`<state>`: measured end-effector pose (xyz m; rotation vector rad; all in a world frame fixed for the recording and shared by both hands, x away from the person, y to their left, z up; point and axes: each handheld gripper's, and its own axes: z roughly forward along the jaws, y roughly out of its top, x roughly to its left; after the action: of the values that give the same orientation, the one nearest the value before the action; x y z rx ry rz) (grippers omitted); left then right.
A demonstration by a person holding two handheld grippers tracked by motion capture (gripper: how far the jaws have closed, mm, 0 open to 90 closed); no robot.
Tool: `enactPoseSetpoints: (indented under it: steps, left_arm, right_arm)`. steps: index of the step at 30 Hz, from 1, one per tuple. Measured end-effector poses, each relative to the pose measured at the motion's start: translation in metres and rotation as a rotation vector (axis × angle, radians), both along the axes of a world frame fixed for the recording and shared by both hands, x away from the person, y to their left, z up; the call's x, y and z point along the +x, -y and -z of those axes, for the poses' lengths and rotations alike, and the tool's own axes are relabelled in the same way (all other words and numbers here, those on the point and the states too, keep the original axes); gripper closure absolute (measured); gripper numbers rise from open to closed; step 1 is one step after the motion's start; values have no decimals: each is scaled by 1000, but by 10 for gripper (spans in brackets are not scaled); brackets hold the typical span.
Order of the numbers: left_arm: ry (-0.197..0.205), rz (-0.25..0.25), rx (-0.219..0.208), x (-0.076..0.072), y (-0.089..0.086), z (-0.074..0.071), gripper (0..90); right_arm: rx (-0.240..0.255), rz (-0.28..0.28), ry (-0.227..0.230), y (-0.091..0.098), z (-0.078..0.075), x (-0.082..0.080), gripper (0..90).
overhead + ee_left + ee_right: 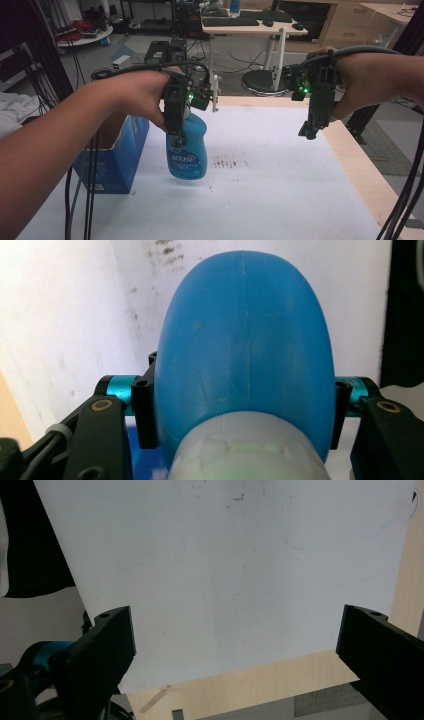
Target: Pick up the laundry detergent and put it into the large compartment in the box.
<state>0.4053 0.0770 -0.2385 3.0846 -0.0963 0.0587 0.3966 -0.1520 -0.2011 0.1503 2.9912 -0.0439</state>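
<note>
A blue plastic bottle [188, 147] with a white label hangs above the white table sheet [260, 190], held near its neck by my left gripper [175, 131], which points down. In the left gripper view the bottle's blue body [245, 350] is pressed between the two black jaws, with its pale cap end nearest the camera. My right gripper [310, 131] is raised over the table's right side, pointing down. Its jaws stand wide apart in the right gripper view, with nothing but the white sheet [225, 570] between them.
An open blue cardboard box [117, 155] stands at the table's left edge, close to the bottle. A dark smudge [227, 162] marks the sheet right of the bottle. The wooden table edge [360, 165] runs along the right. A desk and stool stand beyond the table.
</note>
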Motion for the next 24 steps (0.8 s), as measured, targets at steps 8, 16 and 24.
enactPoseSetpoints:
  steps: [8,16,24]
  left_arm:
    - [-37,-160,12,4,-21,-36,380]
    - [-45,-270,20,7,-37,-64,380]
    - [-52,-393,-34,14,-65,-100,380]
  right_arm:
    - [13,-21,7,-3,-1,0,14]
    - [16,-42,15,-7,-1,-2,14]
    - [15,-45,19,-5,-2,-3,14]
